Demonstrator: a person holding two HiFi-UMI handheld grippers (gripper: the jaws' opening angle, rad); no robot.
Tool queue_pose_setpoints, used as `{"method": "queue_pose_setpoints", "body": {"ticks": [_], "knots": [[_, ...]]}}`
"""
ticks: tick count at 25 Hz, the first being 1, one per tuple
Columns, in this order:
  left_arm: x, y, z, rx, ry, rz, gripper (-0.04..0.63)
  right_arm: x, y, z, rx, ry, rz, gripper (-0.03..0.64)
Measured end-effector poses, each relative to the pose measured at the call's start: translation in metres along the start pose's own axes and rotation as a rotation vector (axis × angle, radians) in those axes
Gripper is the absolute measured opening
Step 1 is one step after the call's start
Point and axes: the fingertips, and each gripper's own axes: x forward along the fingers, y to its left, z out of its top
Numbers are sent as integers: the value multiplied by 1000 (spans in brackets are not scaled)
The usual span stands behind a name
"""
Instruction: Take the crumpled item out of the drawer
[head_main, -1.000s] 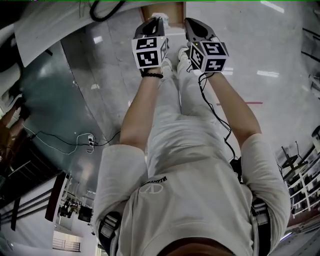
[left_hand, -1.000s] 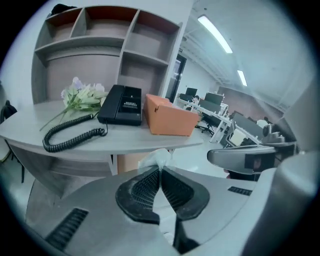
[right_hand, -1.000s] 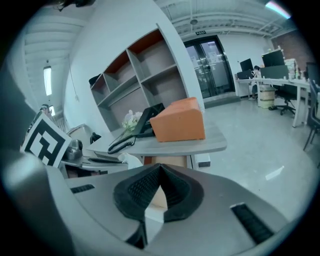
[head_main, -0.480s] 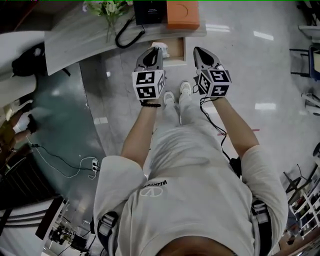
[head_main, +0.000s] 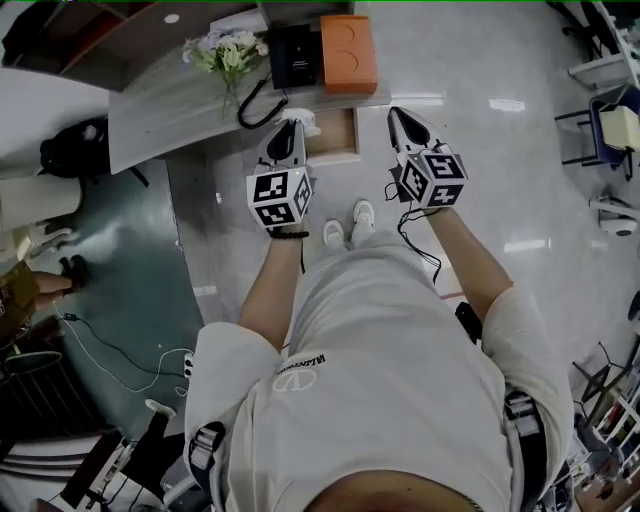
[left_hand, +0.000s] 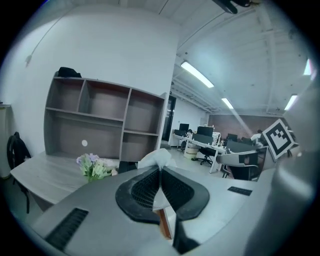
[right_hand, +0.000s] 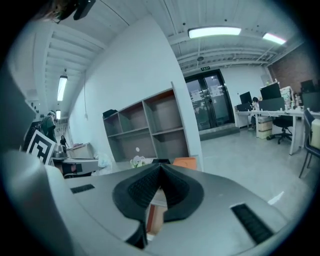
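The crumpled item (left_hand: 156, 159) is a white wad of paper or tissue. It sticks out past the tips of my left gripper (left_hand: 160, 169), which is shut on it. In the head view the left gripper (head_main: 290, 130) hangs in front of the desk, the white wad (head_main: 308, 122) at its tip, beside the open wooden drawer (head_main: 334, 145). My right gripper (head_main: 399, 117) is level with it on the other side of the drawer. In its own view the right gripper (right_hand: 160, 166) has its jaws shut with nothing between them.
A curved grey desk (head_main: 170, 100) carries flowers (head_main: 228, 52), a black telephone (head_main: 292, 55) and an orange box (head_main: 348, 52). A grey shelf unit (left_hand: 100, 122) stands behind it. A cable (head_main: 110, 345) trails over the floor at left; office chairs and desks stand at right.
Both grippers have risen together, away from the drawer, and the desk top has come into the head view. The left gripper still holds the white wad.
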Motion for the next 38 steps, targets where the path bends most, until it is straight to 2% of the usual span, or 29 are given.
{"method": "queue_pose_setpoints", "body": {"ticks": [8, 16, 27, 38], "knots": [[-53, 0, 73, 29, -181, 1, 8, -46, 1, 71, -56, -149, -14, -2], [-91, 3, 129, 94, -313, 10, 8, -90, 0, 133, -126, -280, -52, -3], [-124, 6, 165, 108, -416, 11, 8, -120, 9, 165, -157, -382, -70, -3], [-137, 12, 180, 117, -462, 28, 8, -131, 11, 178, -156, -419, -77, -3]]}}
